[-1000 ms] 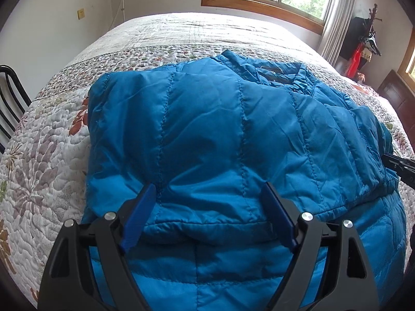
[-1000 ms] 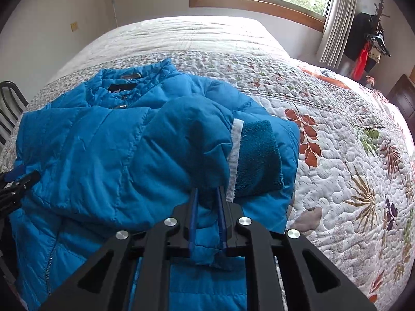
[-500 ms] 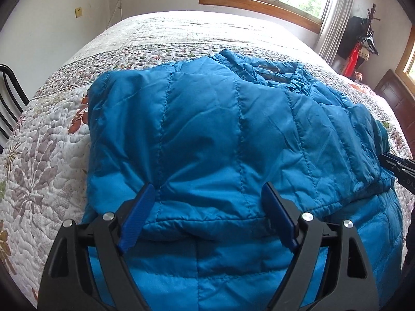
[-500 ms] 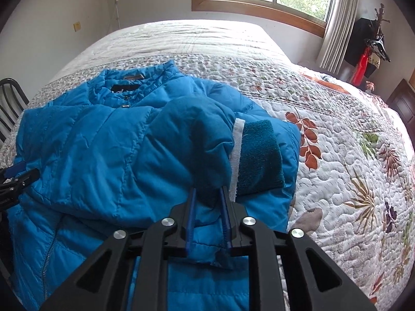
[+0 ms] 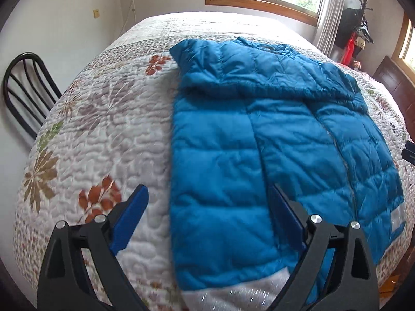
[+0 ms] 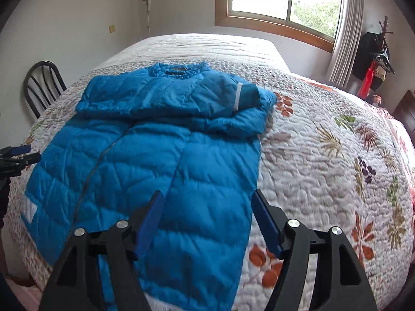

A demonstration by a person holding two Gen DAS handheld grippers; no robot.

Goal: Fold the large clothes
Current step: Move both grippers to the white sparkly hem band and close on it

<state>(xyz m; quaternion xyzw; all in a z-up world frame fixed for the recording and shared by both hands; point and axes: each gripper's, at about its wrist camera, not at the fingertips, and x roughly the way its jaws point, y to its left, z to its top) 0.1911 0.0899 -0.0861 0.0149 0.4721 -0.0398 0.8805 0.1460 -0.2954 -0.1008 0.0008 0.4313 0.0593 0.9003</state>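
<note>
A blue quilted puffer jacket (image 5: 272, 134) lies front up on the bed, collar towards the window, both sleeves folded across its chest. It also shows in the right wrist view (image 6: 145, 160), where a sleeve cuff (image 6: 247, 96) rests at the upper right. My left gripper (image 5: 207, 204) is open and empty, above the jacket's near left hem corner. My right gripper (image 6: 207, 212) is open and empty, above the near right hem. The left gripper's tips show at the left edge of the right wrist view (image 6: 18, 155).
The jacket rests on a white floral quilt (image 5: 103, 134) that covers the bed. A black chair (image 5: 23, 88) stands at the bed's left. A window, a curtain and a coat rack (image 6: 376, 59) are at the far right. Dark wooden furniture (image 5: 396, 83) stands right of the bed.
My right gripper has let go of the sleeve and opened. Both grippers have pulled back towards the hem; the left one has also shifted left, over the quilt's edge.
</note>
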